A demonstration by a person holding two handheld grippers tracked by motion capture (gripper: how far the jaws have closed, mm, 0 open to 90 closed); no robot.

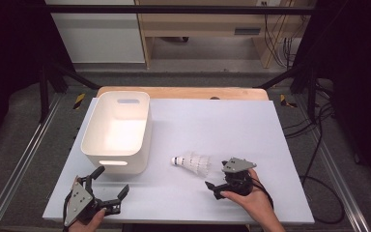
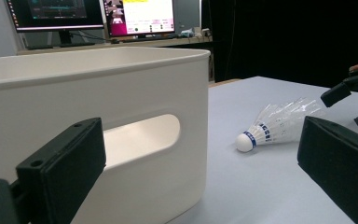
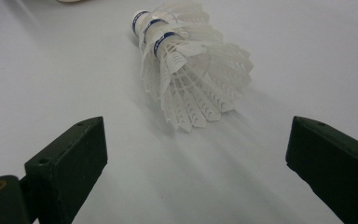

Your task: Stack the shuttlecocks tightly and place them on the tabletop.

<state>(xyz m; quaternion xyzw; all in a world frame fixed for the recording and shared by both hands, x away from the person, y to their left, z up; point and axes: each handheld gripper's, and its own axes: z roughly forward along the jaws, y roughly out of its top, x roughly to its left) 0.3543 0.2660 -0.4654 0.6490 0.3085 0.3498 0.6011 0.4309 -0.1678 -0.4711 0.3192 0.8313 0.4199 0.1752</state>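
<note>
A white feather shuttlecock (image 1: pixel 193 163) with blue bands lies on its side on the white tabletop (image 1: pixel 222 121), cork end toward the white plastic bin (image 1: pixel 144 133). In the right gripper view the shuttlecock (image 3: pixel 191 79) looks like a few nested together, feathers facing the jaws. My right gripper (image 1: pixel 217 175) (image 3: pixel 196 158) rests just right of it, open, with nothing between its jaws. My left gripper (image 1: pixel 110 181) (image 2: pixel 200 154) stands open at the front left, facing the bin's (image 2: pixel 121 79) near wall, with the shuttlecock (image 2: pixel 272 126) farther right.
The bin has a handle slot (image 2: pixel 142 140) in its near wall and looks bare inside. A wooden edge (image 1: pixel 183 92) runs along the table's far side. Metal rails and cables flank the table. The right gripper (image 2: pixel 354 107) shows at the far right of the left gripper view.
</note>
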